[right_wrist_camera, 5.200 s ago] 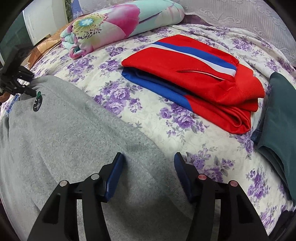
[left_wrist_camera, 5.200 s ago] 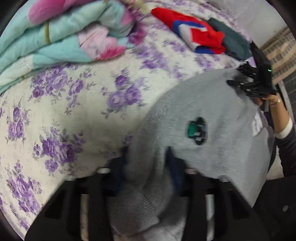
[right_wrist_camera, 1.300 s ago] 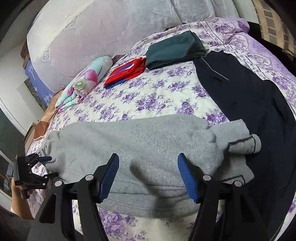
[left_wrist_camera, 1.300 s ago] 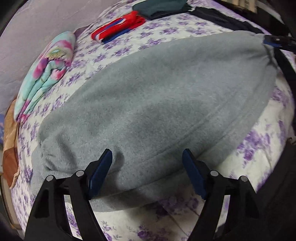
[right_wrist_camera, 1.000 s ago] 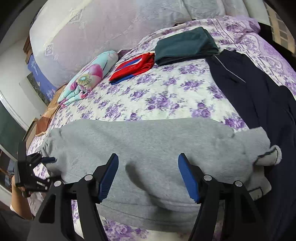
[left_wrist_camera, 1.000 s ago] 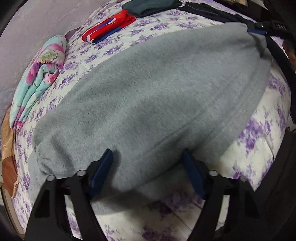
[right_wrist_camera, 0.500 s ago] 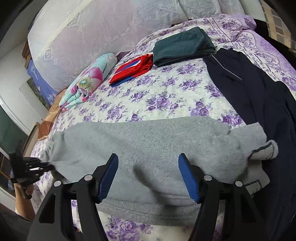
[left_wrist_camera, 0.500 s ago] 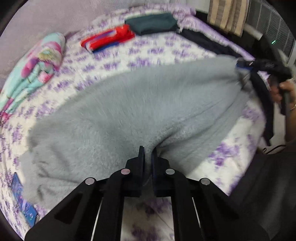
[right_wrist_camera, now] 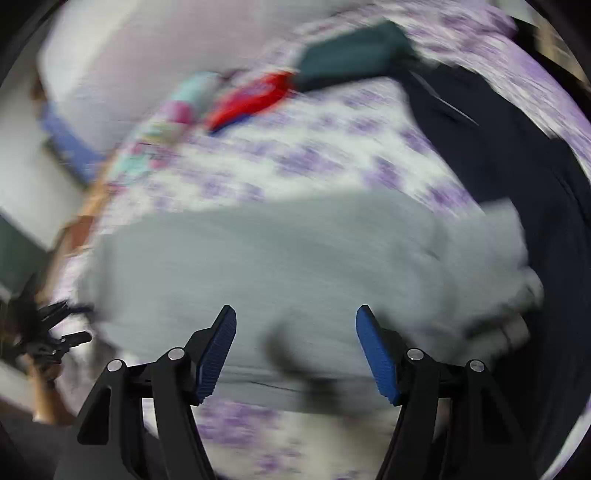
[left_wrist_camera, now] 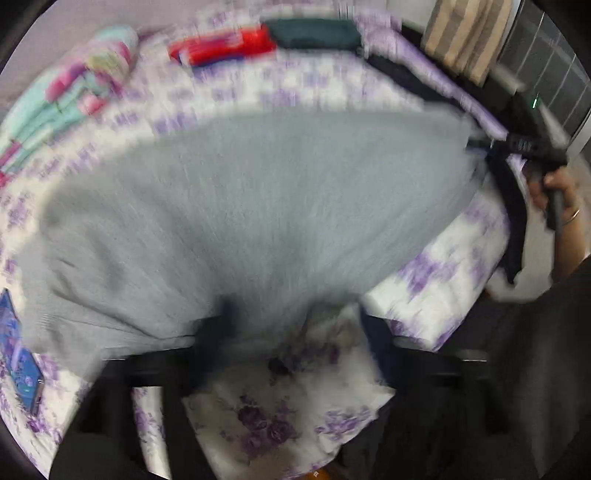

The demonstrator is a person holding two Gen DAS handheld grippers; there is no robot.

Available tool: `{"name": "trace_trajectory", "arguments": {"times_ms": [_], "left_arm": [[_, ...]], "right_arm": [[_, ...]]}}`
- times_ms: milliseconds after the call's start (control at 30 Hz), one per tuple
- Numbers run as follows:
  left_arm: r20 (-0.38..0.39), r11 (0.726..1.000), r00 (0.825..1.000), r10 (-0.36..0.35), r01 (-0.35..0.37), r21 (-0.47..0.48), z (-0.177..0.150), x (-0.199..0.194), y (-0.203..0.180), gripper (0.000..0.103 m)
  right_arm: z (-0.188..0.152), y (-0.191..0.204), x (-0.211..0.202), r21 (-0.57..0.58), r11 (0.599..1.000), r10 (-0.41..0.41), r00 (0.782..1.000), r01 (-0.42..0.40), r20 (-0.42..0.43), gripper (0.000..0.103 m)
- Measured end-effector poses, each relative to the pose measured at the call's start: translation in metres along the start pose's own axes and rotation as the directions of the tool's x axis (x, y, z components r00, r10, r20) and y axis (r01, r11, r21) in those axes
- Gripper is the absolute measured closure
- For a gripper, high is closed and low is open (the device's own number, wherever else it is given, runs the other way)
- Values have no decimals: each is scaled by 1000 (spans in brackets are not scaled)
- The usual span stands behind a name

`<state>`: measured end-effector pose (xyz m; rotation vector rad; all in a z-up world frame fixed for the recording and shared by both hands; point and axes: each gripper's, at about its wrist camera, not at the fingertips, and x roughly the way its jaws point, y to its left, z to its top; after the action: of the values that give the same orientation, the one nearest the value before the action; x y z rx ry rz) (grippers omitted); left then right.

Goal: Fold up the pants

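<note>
The grey pants [left_wrist_camera: 258,199] lie spread lengthwise across the floral bed [left_wrist_camera: 280,413]; both views are motion-blurred. My left gripper [left_wrist_camera: 295,325] is open at the pants' near edge, with the blurred fabric between and just ahead of its fingers. My right gripper [right_wrist_camera: 295,332] is open above the pants [right_wrist_camera: 295,258], holding nothing. It also shows in the left wrist view [left_wrist_camera: 480,146] by the right end of the pants. The left gripper shows in the right wrist view [right_wrist_camera: 77,325] at the far left end of the pants.
Folded red-and-blue [left_wrist_camera: 221,46] and dark green [left_wrist_camera: 314,33] clothes and a floral quilt [left_wrist_camera: 62,96] lie at the back of the bed. Dark navy pants [right_wrist_camera: 498,155] lie at the right. A phone [left_wrist_camera: 18,362] lies at the bed's left edge.
My left gripper was shut on the pants' edge half a second ago and has now opened. Both cameras are moving fast; the right gripper has stayed open over the pants.
</note>
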<state>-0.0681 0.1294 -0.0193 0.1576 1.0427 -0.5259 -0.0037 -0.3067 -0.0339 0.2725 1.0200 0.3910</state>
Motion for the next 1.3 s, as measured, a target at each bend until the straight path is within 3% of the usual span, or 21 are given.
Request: {"name": "trace_trajectory", "arguments": {"times_ms": [133, 200, 267, 300, 367, 400, 467, 533, 600, 700, 800, 867, 900, 933, 1000, 1067, 1133, 1167, 1233, 1267, 1300], "left_arm": [[178, 1000, 984, 5, -4, -8, 22, -40, -3, 8], [223, 996, 971, 83, -78, -31, 35, -39, -3, 8], [193, 974, 956, 221, -205, -99, 48, -19, 6, 8], [151, 956, 950, 272, -248, -156, 51, -5, 18, 8], [57, 905, 931, 361, -335, -262, 49, 19, 44, 8], [18, 871, 911, 412, -388, -301, 45, 29, 56, 8], [-36, 829, 891, 453, -436, -350, 36, 41, 71, 8], [-35, 818, 885, 464, -443, -368, 25, 45, 75, 8], [-17, 816, 874, 485, -460, -350, 21, 43, 68, 8], [-17, 817, 871, 491, -467, -338, 15, 50, 68, 8], [-17, 821, 876, 482, -458, -341, 10, 51, 70, 6], [-25, 820, 875, 483, -463, -337, 10, 53, 70, 6], [-33, 818, 873, 487, -469, -334, 11, 54, 70, 6], [-44, 813, 870, 492, -477, -333, 13, 54, 69, 6], [-61, 808, 865, 498, -488, -330, 14, 50, 65, 6], [-52, 806, 862, 505, -492, -330, 14, 39, 58, 6], [-3, 808, 857, 515, -486, -332, 12, 23, 50, 6], [17, 797, 841, 540, -505, -330, 11, 16, 48, 5], [-9, 735, 781, 624, -590, -334, 9, 15, 54, 5], [-37, 709, 764, 644, -615, -345, 7, 19, 61, 5], [-92, 685, 759, 645, -627, -371, 3, 26, 75, 4]], "right_arm": [[44, 62, 4, -206, 977, 84, 992, -63, 95, 35], [68, 91, 27, -282, 953, 145, 985, -113, 96, 35], [96, 126, 76, -319, 935, 172, 985, -154, 30, 36], [104, 137, 94, -325, 931, 176, 984, -166, 0, 43], [118, 171, 145, -356, 916, 159, 983, -183, -95, 48], [125, 189, 176, -381, 909, 128, 984, -168, -128, 50], [131, 204, 213, -387, 910, 86, 982, -147, -171, 50], [135, 209, 253, -339, 928, 65, 964, -153, -257, 50], [134, 210, 275, -273, 933, 128, 926, -234, -356, 78], [131, 219, 260, -333, 901, 152, 921, -278, -358, 89], [142, 215, 242, -343, 903, 166, 946, -259, -277, 90], [131, 222, 252, -441, 885, 52, 972, -152, -229, 90], [119, 230, 262, -528, 847, -32, 985, -64, -170, 86], [112, 237, 263, -572, 820, -56, 992, -16, -108, 70], [107, 241, 253, -610, 784, -141, 990, 115, 5, 52], [112, 230, 234, -564, 818, -134, 991, 115, 9, 52], [113, 202, 199, -466, 884, -64, 998, 44, -27, 51], [112, 187, 180, -422, 906, -32, 999, 16, -31, 50], [102, 139, 134, -314, 948, 41, 999, -47, -28, 41], [94, 116, 115, -253, 965, 61, 998, -64, -20, 39], [85, 92, 94, -193, 979, 70, 997, -70, -7, 37]]}}
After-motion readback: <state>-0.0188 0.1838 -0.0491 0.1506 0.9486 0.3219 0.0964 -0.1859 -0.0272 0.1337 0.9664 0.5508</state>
